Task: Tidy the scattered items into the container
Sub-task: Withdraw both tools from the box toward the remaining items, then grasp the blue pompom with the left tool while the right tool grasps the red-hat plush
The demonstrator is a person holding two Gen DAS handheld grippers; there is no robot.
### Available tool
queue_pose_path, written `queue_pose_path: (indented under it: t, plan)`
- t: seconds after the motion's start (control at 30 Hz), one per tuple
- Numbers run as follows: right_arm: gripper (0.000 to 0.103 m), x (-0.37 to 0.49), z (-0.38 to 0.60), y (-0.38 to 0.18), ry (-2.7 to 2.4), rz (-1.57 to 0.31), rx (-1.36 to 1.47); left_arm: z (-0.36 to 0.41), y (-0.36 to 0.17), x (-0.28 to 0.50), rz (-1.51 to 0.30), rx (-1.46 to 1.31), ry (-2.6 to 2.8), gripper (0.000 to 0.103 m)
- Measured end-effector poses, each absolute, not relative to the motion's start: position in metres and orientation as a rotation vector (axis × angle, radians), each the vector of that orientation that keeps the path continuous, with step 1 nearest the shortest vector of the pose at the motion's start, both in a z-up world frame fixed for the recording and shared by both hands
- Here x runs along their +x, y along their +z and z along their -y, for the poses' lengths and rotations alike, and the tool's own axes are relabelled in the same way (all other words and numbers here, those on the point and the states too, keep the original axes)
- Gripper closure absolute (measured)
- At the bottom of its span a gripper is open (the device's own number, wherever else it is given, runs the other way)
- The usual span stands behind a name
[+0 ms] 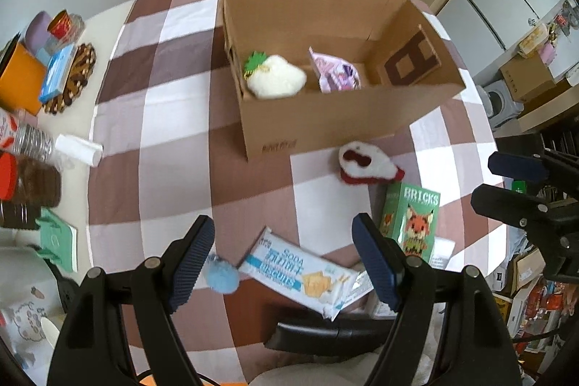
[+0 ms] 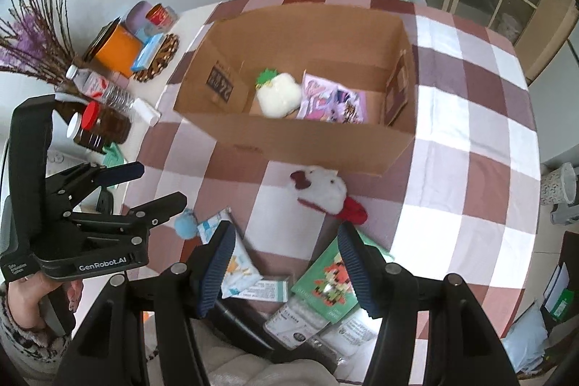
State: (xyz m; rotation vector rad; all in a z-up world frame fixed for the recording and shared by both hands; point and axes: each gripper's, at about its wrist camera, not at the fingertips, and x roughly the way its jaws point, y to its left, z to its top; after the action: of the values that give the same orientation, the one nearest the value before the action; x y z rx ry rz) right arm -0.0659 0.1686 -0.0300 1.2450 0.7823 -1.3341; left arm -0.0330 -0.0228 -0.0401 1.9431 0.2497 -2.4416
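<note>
An open cardboard box [image 1: 318, 125] [image 2: 318, 147] stands mid-table with a white plush [image 1: 275, 80] [image 2: 280, 94] and a pink packet [image 1: 336, 73] [image 2: 331, 102] inside. In front of it lies a white-and-red plush [image 1: 365, 165] [image 2: 325, 192]. Nearer me are a soda biscuit pack [image 1: 300, 272] [image 2: 237, 272], a blue pompom [image 1: 221, 277] [image 2: 185, 223] and a green bricks box [image 1: 412, 223] [image 2: 333, 281]. My left gripper [image 1: 284, 263] [image 2: 155, 187] hangs open over the biscuit pack. My right gripper [image 2: 286, 272] [image 1: 506, 183] is open above the bricks box. Neither holds anything.
Bottles [image 2: 108, 93], jars, an orange box [image 1: 20, 78] [image 2: 117, 51] and a woven mat [image 1: 74, 78] crowd the table's left side. White sachets [image 2: 325, 324] lie at the near edge beside a black chair back [image 1: 325, 335]. Two chairs stand beyond the checked cloth [image 1: 173, 104].
</note>
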Motion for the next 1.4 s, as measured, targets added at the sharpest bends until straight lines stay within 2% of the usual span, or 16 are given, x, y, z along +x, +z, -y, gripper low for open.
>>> queue_pose_path:
  t: [0.33,0.77,1.03,1.27,1.4]
  plan:
    - [0.043,-0.048,-0.172,-0.062,-1.258,-0.858,1.219,0.042,-0.079,0.007,-0.355,1.984,-2.337,0.024]
    - [0.043,-0.021,-0.159,-0.137,-1.275,-1.187,0.818,0.087,-0.144,0.067,-0.463,1.950,-2.189,0.024]
    - [0.043,-0.014,-0.151,-0.177,-1.272,-1.289,0.673,0.095,-0.164,0.067,-0.555,1.923,-2.209,0.024]
    - [0.043,-0.009,-0.138,-0.191,-1.299,-1.323,0.588,0.093,-0.179,0.054,-0.551,1.915,-2.215,0.024]
    - [0.043,-0.011,-0.131,-0.196,-1.309,-1.342,0.562,0.093,-0.188,0.050,-0.525,1.915,-2.193,0.028]
